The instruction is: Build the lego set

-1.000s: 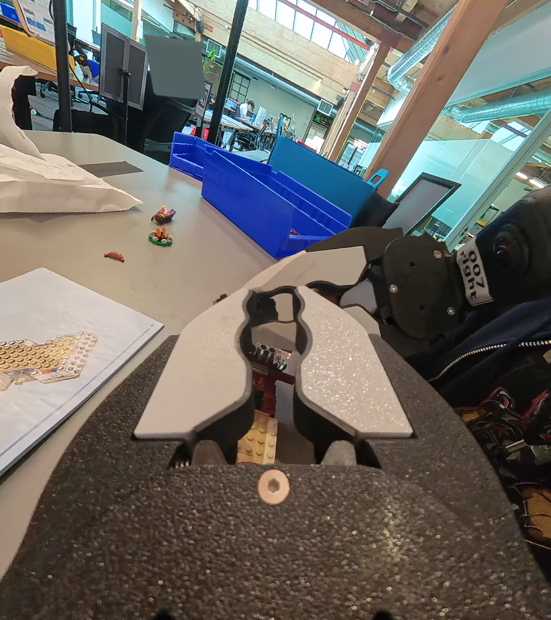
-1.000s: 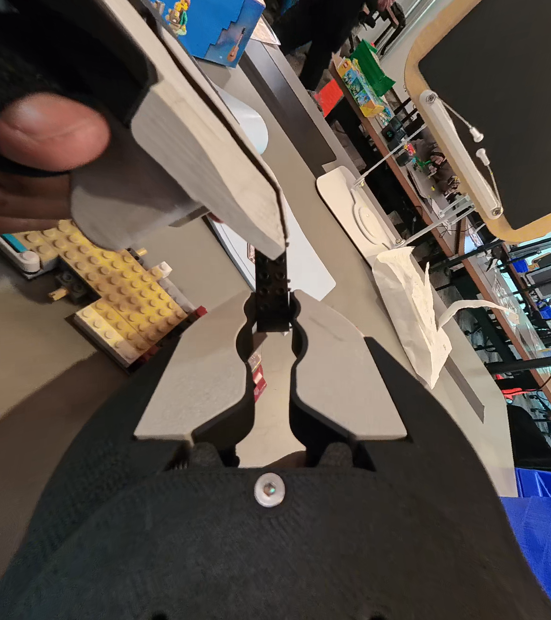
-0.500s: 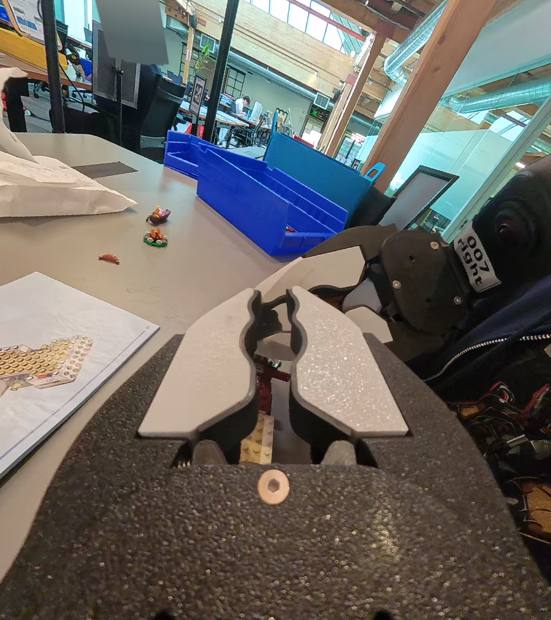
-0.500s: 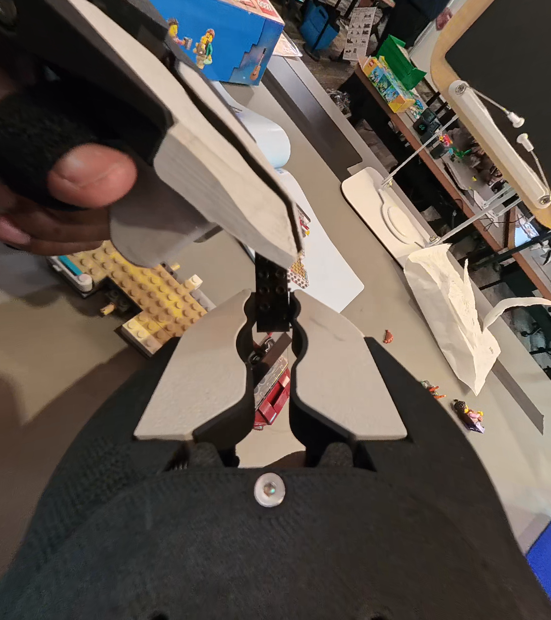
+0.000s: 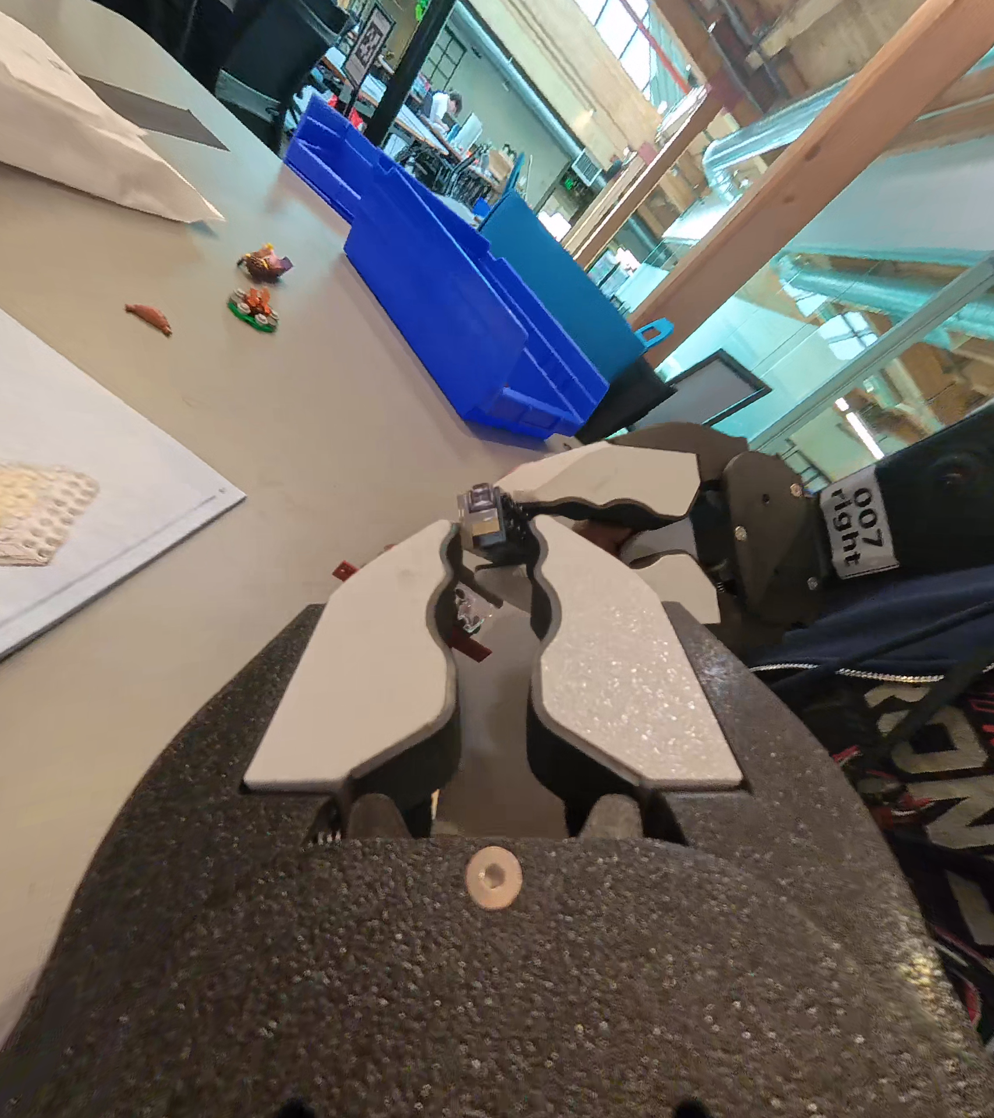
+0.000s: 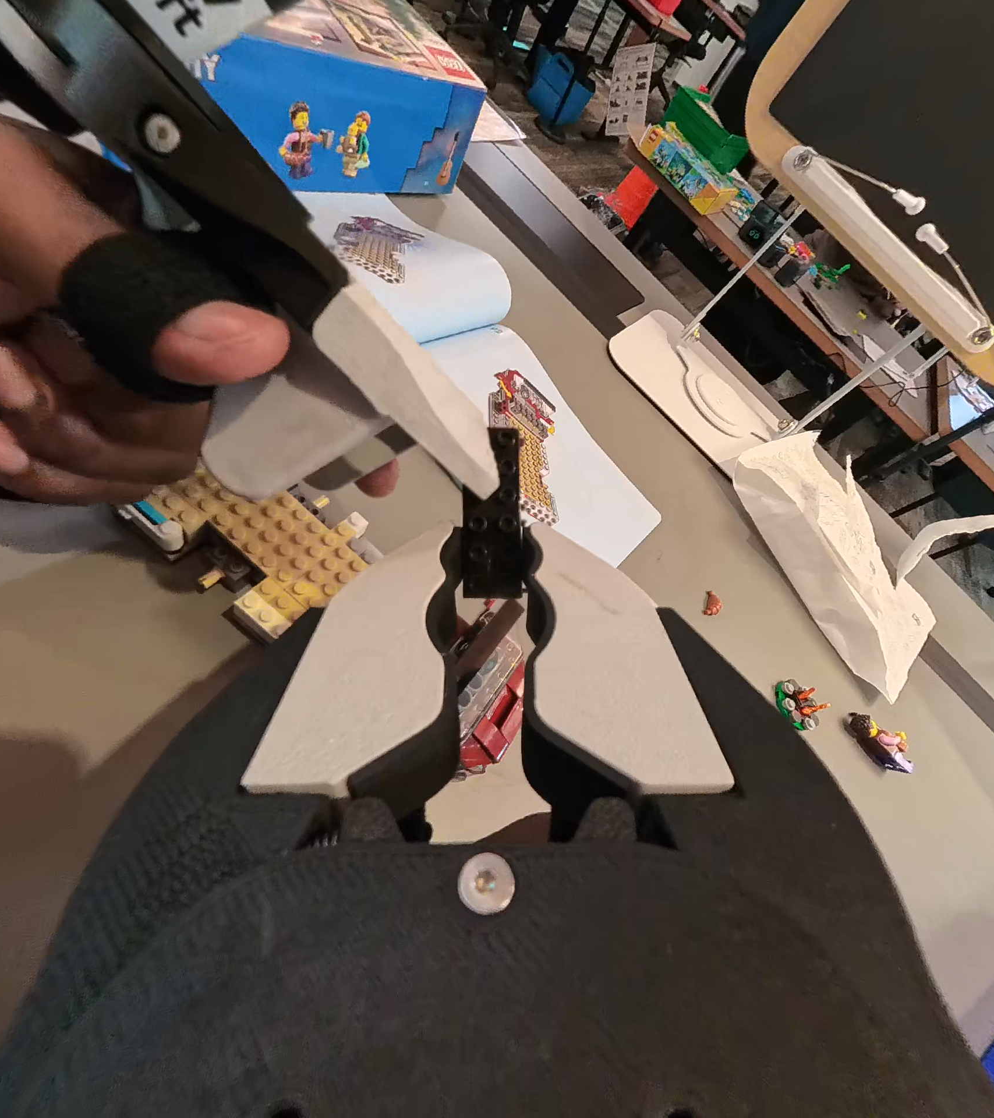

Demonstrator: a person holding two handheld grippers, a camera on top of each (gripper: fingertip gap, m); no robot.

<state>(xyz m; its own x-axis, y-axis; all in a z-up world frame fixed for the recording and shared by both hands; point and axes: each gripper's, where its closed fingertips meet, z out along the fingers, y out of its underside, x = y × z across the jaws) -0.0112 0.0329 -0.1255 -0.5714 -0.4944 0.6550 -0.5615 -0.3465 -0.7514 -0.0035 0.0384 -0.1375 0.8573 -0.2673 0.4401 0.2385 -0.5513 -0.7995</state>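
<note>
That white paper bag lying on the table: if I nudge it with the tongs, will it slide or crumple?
The white paper bag looks thin and creased, so it would likely buckle before sliding cleanly. Its torn strip curls up freely, suggesting floppy, light material. It lies flat on the table, so tipping seems unlikely.

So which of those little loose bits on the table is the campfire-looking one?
Start at the crumpled white paper bag on the grey table. Off its near corner lie three small pieces. The campfire piece is the round green one with orange flames, between a brown croissant and a purple-dressed figure.
</note>
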